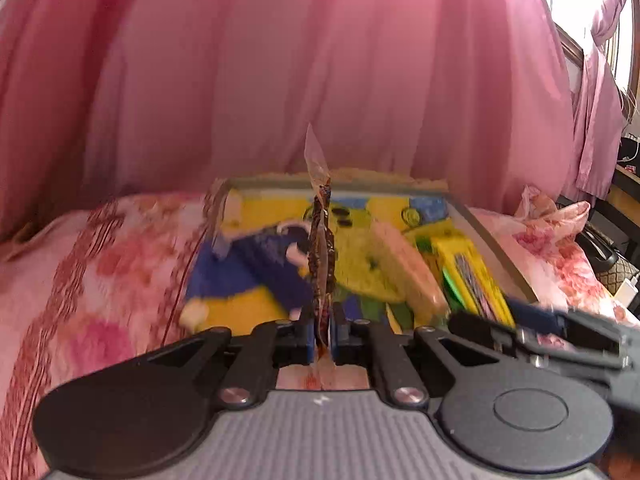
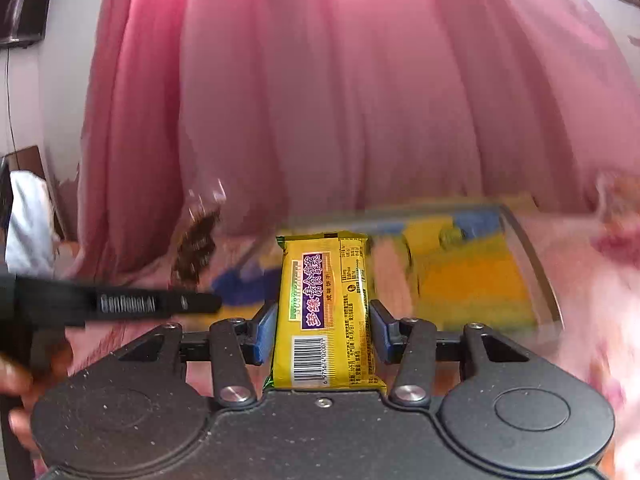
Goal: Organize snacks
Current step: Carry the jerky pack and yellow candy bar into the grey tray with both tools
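Note:
My left gripper [image 1: 322, 322] is shut on a thin clear packet of dark brown snack [image 1: 321, 248], which stands up edge-on from its fingers. My right gripper [image 2: 324, 328] is shut on a yellow biscuit packet [image 2: 326, 292] with a purple label and a barcode. Both hover at the near side of a shallow grey-rimmed tray [image 1: 486, 230] with a yellow and blue cartoon bottom. A pink packet [image 1: 404, 268] lies in the tray. In the left wrist view the right gripper [image 1: 498, 316] enters from the lower right with the yellow packet [image 1: 468, 272]. In the right wrist view the left gripper [image 2: 218, 302] and brown packet [image 2: 196, 248] are blurred.
The tray [image 2: 534, 256] rests on a bed with a pink floral sheet [image 1: 100, 272]. A pink curtain [image 1: 300, 72] hangs close behind it. A crumpled pink bag [image 1: 556, 208] lies right of the tray. A person's hand [image 2: 14, 384] shows at the lower left.

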Available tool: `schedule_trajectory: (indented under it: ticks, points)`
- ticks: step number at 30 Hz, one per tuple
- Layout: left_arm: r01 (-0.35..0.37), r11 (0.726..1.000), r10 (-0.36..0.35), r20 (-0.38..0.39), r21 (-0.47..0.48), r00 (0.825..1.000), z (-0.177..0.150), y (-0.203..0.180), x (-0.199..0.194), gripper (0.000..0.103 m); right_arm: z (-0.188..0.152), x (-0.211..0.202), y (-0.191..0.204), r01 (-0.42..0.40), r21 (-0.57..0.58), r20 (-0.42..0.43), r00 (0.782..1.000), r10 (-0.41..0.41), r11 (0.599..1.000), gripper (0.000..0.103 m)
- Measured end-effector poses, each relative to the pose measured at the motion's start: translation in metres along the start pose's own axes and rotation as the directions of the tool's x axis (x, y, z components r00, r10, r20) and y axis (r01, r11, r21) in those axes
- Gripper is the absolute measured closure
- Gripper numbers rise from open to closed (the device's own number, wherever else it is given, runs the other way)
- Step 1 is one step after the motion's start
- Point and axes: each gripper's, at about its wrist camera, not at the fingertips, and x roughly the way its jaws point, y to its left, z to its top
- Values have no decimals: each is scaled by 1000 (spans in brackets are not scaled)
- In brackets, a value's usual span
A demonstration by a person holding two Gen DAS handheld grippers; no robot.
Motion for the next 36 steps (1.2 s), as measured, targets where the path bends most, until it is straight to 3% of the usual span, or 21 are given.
schedule_trajectory:
  ticks: [4,9,16,36]
  points:
    - [3,1000,-3,-4,-1,1000,18,6,22,96,30,34,-4,8,-30,9,1000,-7,1000,53]
    - [-9,999,8,-41,-38,999,27,19,50,96,43,71,-13,21,-30,-24,999,-21,999,53]
    - [-22,996,13,-105,-84,994,21,38,73,96,25,104,-7,38,-80,-100,994,-46,996,53]
    - [-54,992,33,-186,-110,982,21,49,90,94,-3,132,13,53,-142,-166,983,-77,988,53]
